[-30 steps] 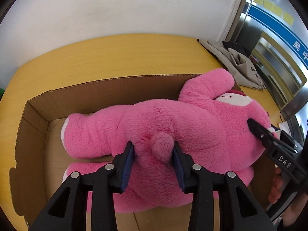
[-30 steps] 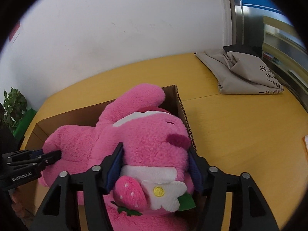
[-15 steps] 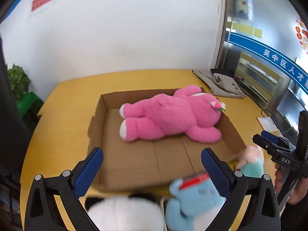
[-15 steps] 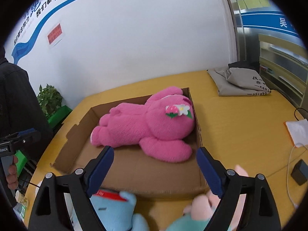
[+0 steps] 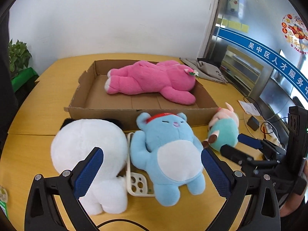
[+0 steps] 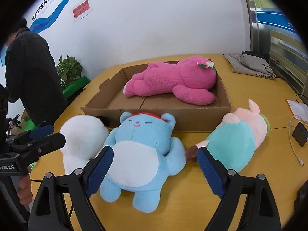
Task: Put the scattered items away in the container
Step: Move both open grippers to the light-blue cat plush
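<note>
A pink plush bear (image 5: 152,79) (image 6: 173,80) lies inside the shallow cardboard box (image 5: 80,88) (image 6: 100,100). In front of the box on the yellow table lie a white plush (image 5: 88,150) (image 6: 82,140), a light-blue plush bear (image 5: 167,152) (image 6: 142,152) and a teal-and-pink plush (image 5: 225,129) (image 6: 242,134). My left gripper (image 5: 152,165) is open and empty, above the white and blue plush. My right gripper (image 6: 154,163) is open and empty, astride the blue bear; it also shows in the left wrist view (image 5: 242,146).
A white phone case (image 5: 136,181) lies between the white and blue plush. A grey folded bag (image 6: 250,65) lies at the back right. A charger and cable (image 6: 298,134) and paper (image 6: 298,107) sit at the right edge. A person in black (image 6: 28,67) stands at the left.
Both grippers let go of the pink bear, opened wide and pulled back from the box. The pink bear now lies in the box, and the three plush toys in front have come into view.
</note>
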Demonstrator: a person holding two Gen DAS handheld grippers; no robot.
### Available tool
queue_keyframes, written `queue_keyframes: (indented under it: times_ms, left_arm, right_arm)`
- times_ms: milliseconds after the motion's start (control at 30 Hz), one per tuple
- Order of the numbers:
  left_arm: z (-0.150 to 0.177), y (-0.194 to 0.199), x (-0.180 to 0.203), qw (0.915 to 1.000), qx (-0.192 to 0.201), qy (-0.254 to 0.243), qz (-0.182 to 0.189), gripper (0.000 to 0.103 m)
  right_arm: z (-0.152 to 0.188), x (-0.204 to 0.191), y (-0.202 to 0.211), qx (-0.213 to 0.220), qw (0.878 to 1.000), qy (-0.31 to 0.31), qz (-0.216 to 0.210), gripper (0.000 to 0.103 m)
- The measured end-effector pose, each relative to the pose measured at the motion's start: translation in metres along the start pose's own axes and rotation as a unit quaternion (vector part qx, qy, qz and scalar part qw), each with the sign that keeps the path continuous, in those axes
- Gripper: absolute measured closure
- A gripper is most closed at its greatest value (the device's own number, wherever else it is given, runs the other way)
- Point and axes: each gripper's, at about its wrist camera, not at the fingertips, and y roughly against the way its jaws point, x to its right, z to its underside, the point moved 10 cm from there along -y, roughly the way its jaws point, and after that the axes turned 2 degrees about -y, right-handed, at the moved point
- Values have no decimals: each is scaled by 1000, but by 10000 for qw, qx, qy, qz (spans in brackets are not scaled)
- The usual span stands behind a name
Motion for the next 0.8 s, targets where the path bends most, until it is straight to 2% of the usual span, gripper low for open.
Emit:
queue_keyframes:
  times_ms: [133,367,667,800]
  left_arm:
    - [7,-11,2,9997,-139,129,122,0]
    - [18,-29,10,9970,-353,342,598,0]
    - [-1,-21,19,9981,-12,147,597,0]
    - [0,-30,17,9979,-104,175,621,0]
  right_arm:
    - [11,2,-3,-142,9997,-148,-135,14]
    - [24,23,-17,-344,9986,-403,44,14]
    - [2,34,-14,-67,9989,-212,403,14]
    - [3,35,-19,-129,9991,-201,350,14]
